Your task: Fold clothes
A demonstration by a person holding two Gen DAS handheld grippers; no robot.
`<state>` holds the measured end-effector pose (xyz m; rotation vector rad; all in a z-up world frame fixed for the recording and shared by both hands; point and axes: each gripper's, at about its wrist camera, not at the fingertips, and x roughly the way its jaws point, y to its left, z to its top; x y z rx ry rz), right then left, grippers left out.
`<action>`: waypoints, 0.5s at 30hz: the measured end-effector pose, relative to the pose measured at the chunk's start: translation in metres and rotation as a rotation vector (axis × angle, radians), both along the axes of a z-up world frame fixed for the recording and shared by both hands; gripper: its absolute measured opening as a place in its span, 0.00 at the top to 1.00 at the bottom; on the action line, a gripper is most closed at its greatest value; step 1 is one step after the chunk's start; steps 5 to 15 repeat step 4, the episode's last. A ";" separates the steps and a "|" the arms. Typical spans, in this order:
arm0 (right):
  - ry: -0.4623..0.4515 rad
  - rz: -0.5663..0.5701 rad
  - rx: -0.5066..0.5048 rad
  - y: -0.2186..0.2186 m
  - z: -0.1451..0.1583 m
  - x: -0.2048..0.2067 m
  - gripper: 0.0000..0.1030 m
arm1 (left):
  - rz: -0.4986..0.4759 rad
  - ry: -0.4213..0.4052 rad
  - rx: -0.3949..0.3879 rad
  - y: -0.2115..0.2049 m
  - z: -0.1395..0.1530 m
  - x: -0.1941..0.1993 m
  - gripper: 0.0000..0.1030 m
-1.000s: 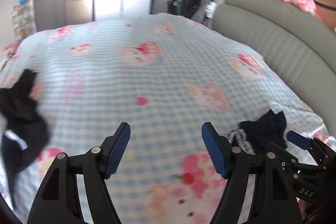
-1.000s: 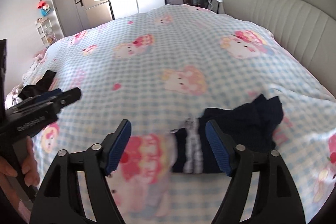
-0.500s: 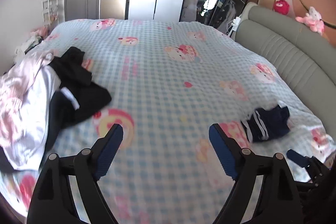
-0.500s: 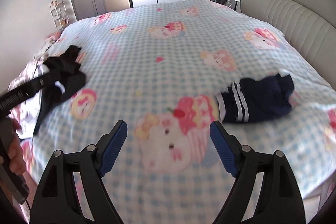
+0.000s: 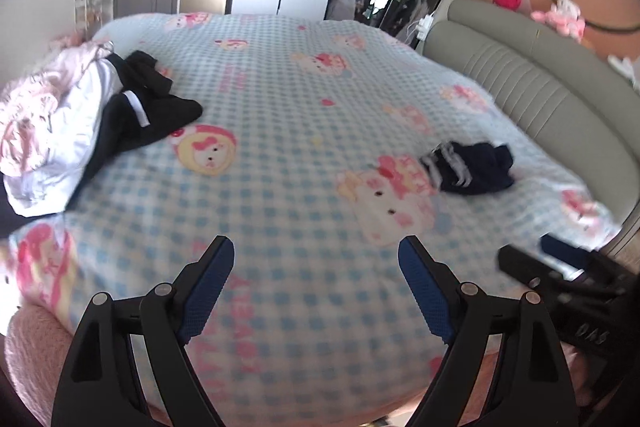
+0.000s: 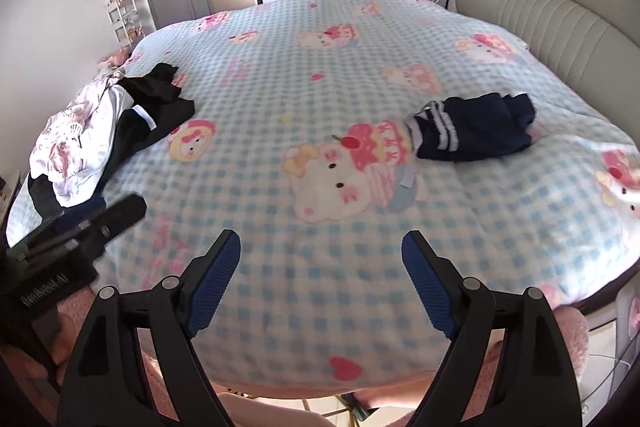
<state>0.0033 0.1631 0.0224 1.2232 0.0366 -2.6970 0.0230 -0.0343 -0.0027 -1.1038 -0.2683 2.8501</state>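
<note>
Bed [image 6: 320, 287]: blue-and-white checked blanket with pink cartoon cats, filling most of both views. Grey padded headboard [image 6: 560, 11] along the right. The middle of the blanket is bare, with plenty of working room.

Unfolded pile [image 6: 84, 135]: at the left edge of the bed, white and pale pink garments heaped together. A black garment with a white band [image 6: 152, 107] is draped off its right side onto the blanket. Nothing here looks sorted or folded; this reads as the work left to do.

Folded navy garment [image 6: 476, 129]: right side of the bed, near the headboard, well apart from the pile. It is a compact bundle with white stripes on its left end. It looks folded and set down, so one item is likely done. The folds look a bit lumpy, and the left-wrist view is too blurred to judge further.

Left gripper [image 5: 316, 263]: jaws spread wide and empty, over the near edge of the blanket.

Right gripper [image 6: 320, 259]: jaws opening, already wide, with nothing between them. It hangs over the near edge, with the left tool just to its left.

Judgement: early going, one garment finished and several remaining. The next pick is probably from the left pile, and the black piece on its right side looks the easiest to reach.
</note>
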 end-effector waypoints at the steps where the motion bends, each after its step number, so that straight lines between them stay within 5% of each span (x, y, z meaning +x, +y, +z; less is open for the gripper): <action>1: 0.001 -0.006 0.006 0.001 -0.002 0.002 0.18 | 0.008 0.001 -0.023 0.001 -0.002 0.001 0.16; 15: -0.011 -0.018 0.013 0.004 -0.011 0.001 0.18 | 0.007 -0.009 -0.023 0.003 -0.005 0.002 0.16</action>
